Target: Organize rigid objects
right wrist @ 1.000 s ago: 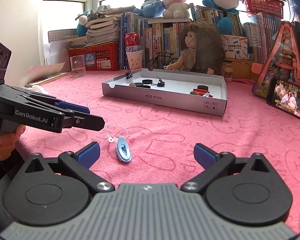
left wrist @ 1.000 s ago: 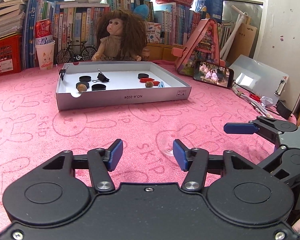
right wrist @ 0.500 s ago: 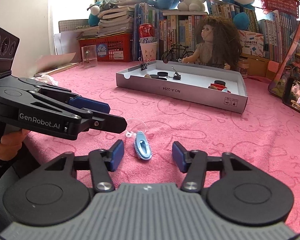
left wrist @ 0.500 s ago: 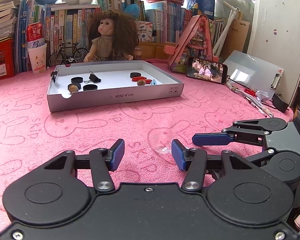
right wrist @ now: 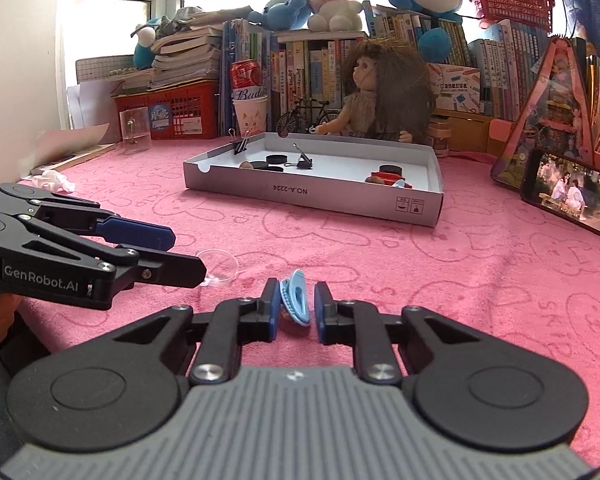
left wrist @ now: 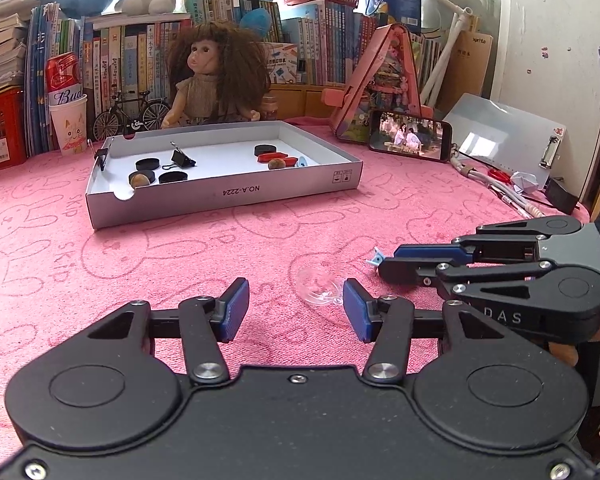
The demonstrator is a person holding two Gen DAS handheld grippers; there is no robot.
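Observation:
A light blue clip (right wrist: 295, 294) stands on edge on the pink towel, with my right gripper (right wrist: 296, 300) shut on it. In the left wrist view that right gripper (left wrist: 384, 268) comes in from the right, and the blue clip's (left wrist: 376, 259) tip pokes out past its closed fingers. My left gripper (left wrist: 296, 304) is open and holds nothing. A clear plastic suction cup (left wrist: 318, 288) lies just ahead of its right finger. The grey cardboard tray (left wrist: 228, 196) farther back holds black caps, binder clips, a red piece and brown nuts.
A doll (left wrist: 216, 80), a toy bicycle (left wrist: 130, 114), a paper cup with a can (left wrist: 68, 120) and bookshelves stand behind the tray. A phone (left wrist: 410, 138), a clipboard (left wrist: 504, 136) and cables lie at the right. A red basket (right wrist: 172, 110) and a clear stand (right wrist: 135, 130) are at the left.
My right gripper's jaws went from wide open to shut on the blue clip, which now stands on edge. The left gripper stayed open in place.

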